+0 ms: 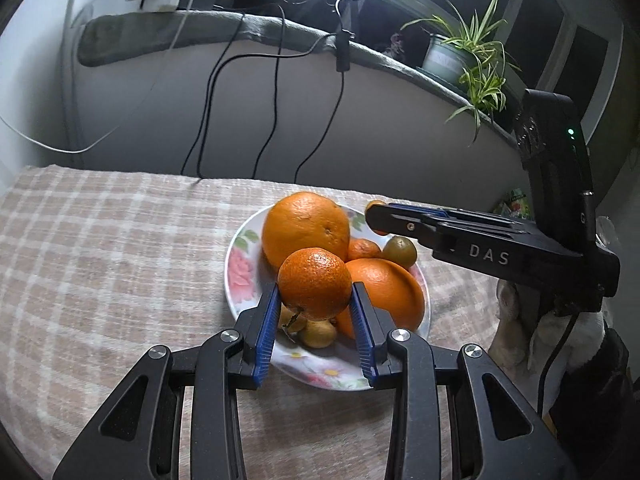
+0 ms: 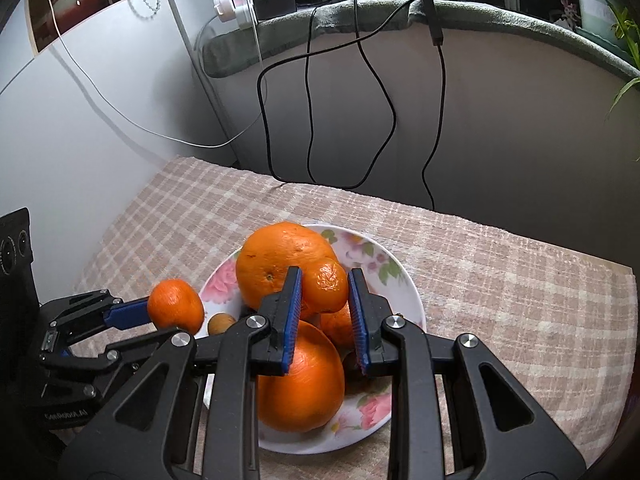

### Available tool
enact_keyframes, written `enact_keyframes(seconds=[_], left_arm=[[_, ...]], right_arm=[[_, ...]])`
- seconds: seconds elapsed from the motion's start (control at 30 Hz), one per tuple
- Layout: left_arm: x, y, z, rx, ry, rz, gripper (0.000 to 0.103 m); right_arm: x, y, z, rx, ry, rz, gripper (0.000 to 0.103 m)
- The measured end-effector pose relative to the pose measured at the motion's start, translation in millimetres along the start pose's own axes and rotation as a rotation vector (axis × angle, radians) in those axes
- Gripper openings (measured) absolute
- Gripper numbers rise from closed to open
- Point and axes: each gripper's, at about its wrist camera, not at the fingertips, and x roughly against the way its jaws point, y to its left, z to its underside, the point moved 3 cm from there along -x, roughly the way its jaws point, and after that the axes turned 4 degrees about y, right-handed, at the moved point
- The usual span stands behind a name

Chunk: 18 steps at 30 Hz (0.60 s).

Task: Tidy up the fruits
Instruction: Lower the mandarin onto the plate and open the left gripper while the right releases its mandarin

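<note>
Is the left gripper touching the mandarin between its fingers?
Touching. The left wrist view shows both blue pads of the left gripper pressed against the sides of the mandarin, holding it above the plate.

- Small yellowish fruits (image 1: 318, 332) lie half hidden beneath the held mandarin (image 1: 315, 284).
- The floral plate's (image 2: 404, 292) near rim disappears behind the right tool (image 2: 325, 316).
- The spider plant (image 2: 624, 28) is cropped at the frame edge.

A checked cloth (image 1: 100, 240) covers what seems a table, bearing a floral plate (image 1: 240, 272).
</note>
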Motion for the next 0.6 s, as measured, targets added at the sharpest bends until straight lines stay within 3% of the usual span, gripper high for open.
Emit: enact_keyframes(seconds=[0.6], left_arm=[[-7, 2, -1, 0.005, 0.029, 0.001, 0.035]], right_arm=[[-11, 2, -1, 0.009, 0.024, -0.011, 0.024]])
